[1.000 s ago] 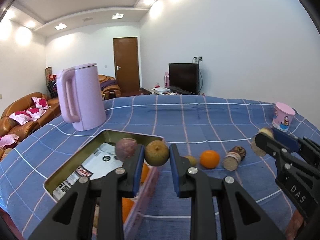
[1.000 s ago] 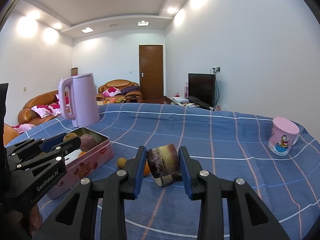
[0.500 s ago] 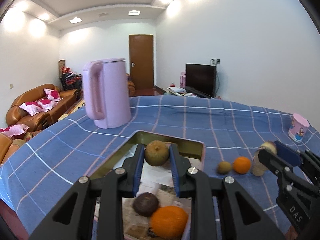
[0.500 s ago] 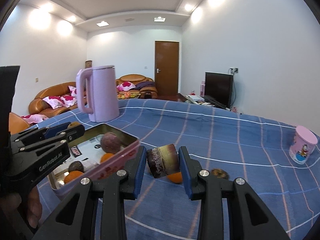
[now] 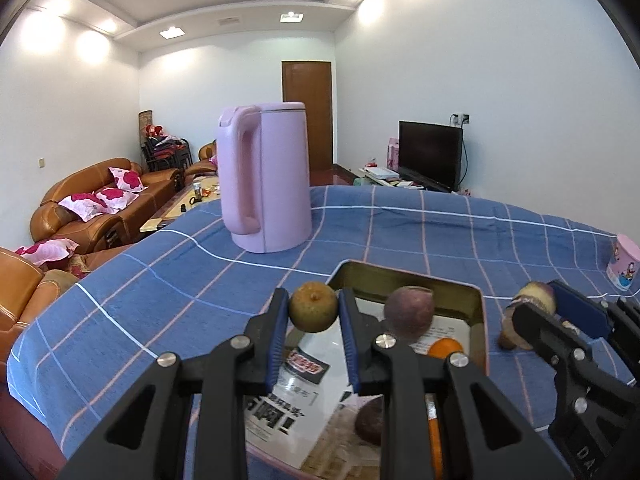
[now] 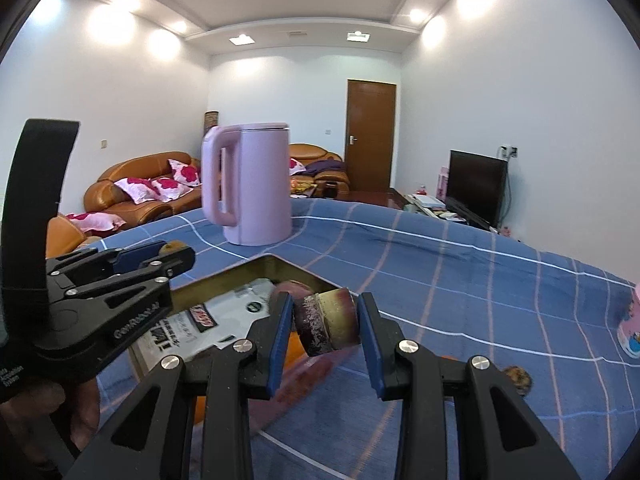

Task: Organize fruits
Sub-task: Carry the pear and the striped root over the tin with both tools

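My left gripper (image 5: 313, 314) is shut on a small green-brown round fruit (image 5: 313, 312) and holds it above the far left corner of a metal tin tray (image 5: 476, 322). The tray holds a purple round fruit (image 5: 409, 317), an orange (image 5: 445, 348) and a dark fruit (image 5: 370, 420) on printed paper. My right gripper (image 6: 323, 322) is shut on a short purple-and-yellow cut chunk (image 6: 326, 320), held over the tray's right side (image 6: 264, 264). It also shows in the left wrist view (image 5: 532, 304) at the right. The left gripper shows in the right wrist view (image 6: 160, 256).
A tall pink kettle (image 5: 266, 178) stands on the blue checked tablecloth (image 5: 440, 224) behind the tray. A pink printed cup (image 5: 624, 262) stands at the far right. A small dark fruit (image 6: 518, 378) and an orange (image 6: 450, 359) lie on the cloth right of the tray.
Both grippers have moved left with their loads. The left one now holds the fruit over the tray's far left corner; the right one has come over the tray's right side.
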Tool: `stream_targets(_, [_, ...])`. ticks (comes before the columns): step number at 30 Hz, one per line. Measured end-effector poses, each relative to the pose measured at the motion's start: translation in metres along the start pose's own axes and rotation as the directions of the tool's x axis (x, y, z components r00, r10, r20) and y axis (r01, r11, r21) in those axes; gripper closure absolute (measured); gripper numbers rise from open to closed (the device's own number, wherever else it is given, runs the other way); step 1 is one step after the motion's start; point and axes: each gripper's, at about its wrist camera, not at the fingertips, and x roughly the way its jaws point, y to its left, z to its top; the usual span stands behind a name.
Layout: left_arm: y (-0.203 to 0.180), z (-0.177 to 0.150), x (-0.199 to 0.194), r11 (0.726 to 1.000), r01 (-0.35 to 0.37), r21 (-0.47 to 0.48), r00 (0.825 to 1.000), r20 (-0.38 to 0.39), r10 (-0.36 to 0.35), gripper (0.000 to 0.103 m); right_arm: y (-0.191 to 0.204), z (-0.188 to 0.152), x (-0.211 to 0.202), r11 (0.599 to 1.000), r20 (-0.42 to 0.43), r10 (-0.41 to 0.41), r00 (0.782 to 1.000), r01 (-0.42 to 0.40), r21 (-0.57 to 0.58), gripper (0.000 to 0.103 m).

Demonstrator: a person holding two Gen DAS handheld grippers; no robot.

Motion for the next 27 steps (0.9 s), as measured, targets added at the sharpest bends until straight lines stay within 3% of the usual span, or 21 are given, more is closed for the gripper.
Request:
stream_targets(12, [0.009,0.001,0.017,1.0,0.002,-0.005,0.999,-0.051,-0.002,0.076,0.027,0.001,0.019,0.998,-0.021,0.049,0.999,-0.05,-0.033,0.068])
stream_targets(27, [0.011,-0.01,0.026,1.0,0.007,0.0,0.993,-0.119,-0.007,0.076,0.029,-0.002,0.041,0.996,-0.128,0.082,0.988,-0.086,-0.027,0.068])
